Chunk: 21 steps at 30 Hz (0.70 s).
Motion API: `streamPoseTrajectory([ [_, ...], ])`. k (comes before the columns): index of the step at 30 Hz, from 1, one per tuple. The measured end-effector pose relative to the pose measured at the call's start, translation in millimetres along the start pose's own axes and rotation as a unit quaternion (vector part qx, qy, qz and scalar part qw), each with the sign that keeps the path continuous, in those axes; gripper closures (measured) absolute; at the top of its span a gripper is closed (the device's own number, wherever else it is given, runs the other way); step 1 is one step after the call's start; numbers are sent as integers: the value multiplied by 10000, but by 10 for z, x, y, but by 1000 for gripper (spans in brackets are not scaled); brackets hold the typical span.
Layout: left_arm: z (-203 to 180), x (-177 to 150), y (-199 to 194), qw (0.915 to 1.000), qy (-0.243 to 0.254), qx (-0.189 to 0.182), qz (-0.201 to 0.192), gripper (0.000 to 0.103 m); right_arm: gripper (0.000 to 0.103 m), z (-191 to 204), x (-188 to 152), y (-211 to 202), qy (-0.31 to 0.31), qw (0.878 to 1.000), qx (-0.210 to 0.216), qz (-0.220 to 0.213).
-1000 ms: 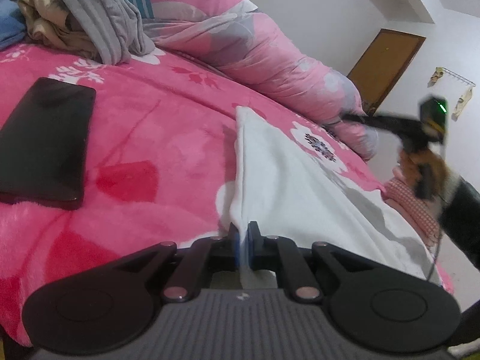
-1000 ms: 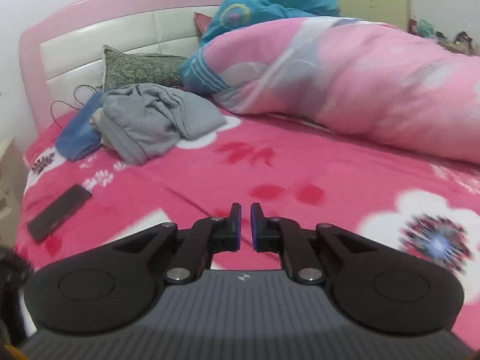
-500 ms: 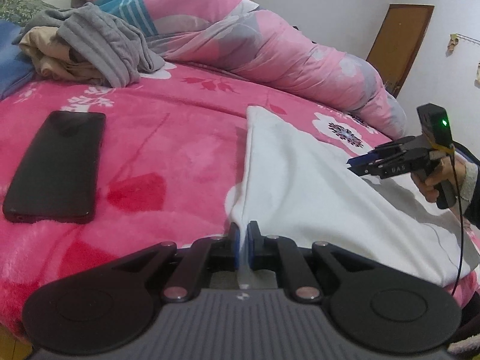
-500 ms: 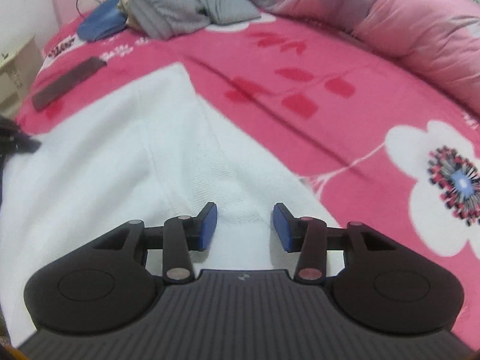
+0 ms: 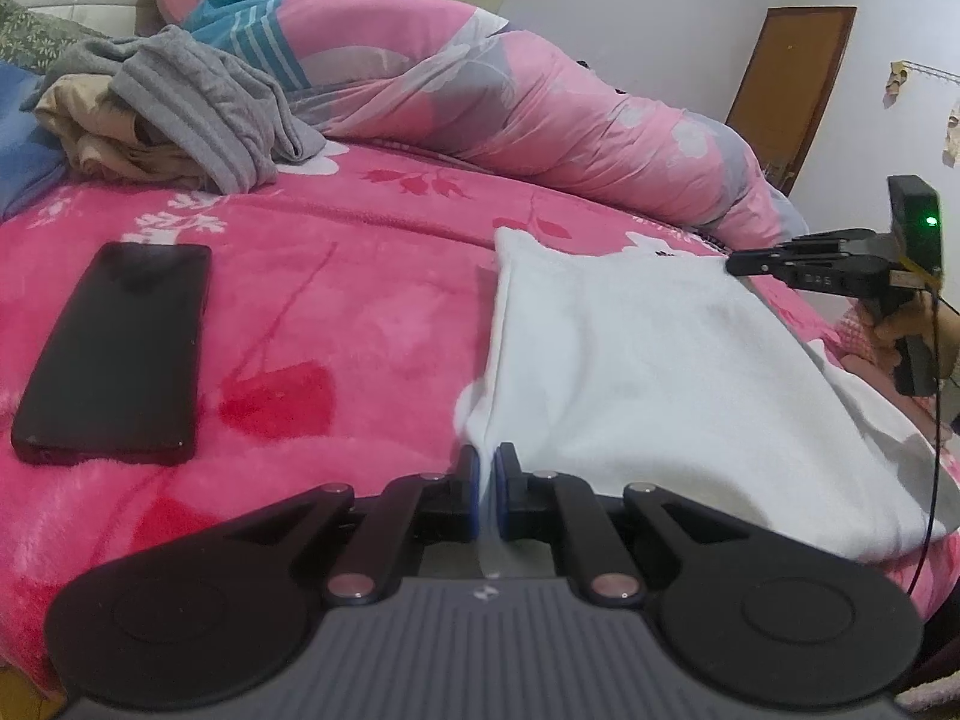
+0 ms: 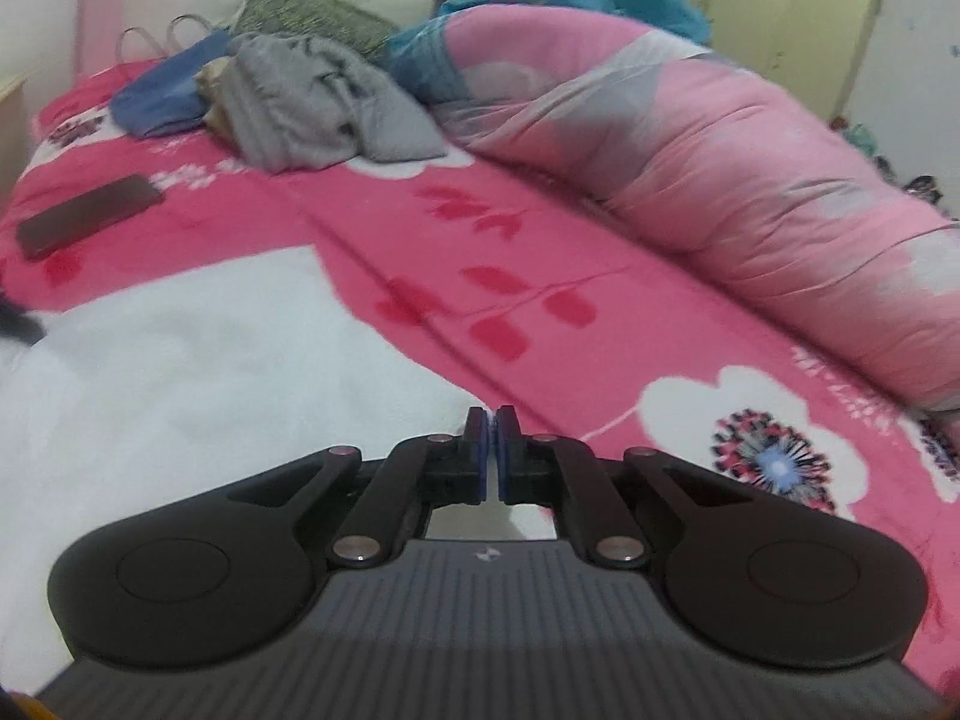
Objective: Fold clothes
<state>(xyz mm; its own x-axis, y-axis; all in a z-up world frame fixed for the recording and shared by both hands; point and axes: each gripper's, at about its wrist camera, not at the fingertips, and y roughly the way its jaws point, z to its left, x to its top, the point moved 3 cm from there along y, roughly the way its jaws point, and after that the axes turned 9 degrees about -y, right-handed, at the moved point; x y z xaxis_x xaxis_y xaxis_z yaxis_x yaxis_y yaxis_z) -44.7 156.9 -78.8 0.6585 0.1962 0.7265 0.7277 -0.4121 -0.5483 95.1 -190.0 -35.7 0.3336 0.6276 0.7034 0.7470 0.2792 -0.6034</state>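
A white garment [image 5: 630,360] lies spread on the pink floral bedspread [image 5: 360,300]. My left gripper [image 5: 487,468] is shut on its near corner, and a thin fold of white cloth shows between the pads. In the left wrist view my right gripper [image 5: 735,265], held by a person's hand [image 5: 912,330], has its tip at the garment's far right corner. In the right wrist view that gripper [image 6: 492,450] has its jaws together, pinching the edge of the white garment [image 6: 210,372].
A black phone [image 5: 114,348] lies on the bedspread left of the garment. A heap of grey and beige clothes [image 5: 204,114] sits near the headboard. A rolled pink duvet [image 5: 510,114] runs along the far side. A brown door [image 5: 786,90] stands beyond.
My right gripper came down to the garment, opened over its edge, then shut on it. The left gripper kept its grip and rolled slightly.
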Motion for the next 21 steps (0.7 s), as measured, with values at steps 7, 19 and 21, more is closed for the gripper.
streamPoseTrajectory([
  [7, 20, -21, -5, 10000, -1, -16, 6, 97, 102, 88, -216, 478, -70, 9987, -316, 395],
  [19, -27, 177, -256, 9990, -144, -29, -430, 78, 93, -1011, -706, -843, 2671, 9573, -996, -481],
  [21, -148, 233, -250, 9986, -49, -140, -511, 78, 84, -1073, -937, -1129, 2944, 9490, -1005, -512],
])
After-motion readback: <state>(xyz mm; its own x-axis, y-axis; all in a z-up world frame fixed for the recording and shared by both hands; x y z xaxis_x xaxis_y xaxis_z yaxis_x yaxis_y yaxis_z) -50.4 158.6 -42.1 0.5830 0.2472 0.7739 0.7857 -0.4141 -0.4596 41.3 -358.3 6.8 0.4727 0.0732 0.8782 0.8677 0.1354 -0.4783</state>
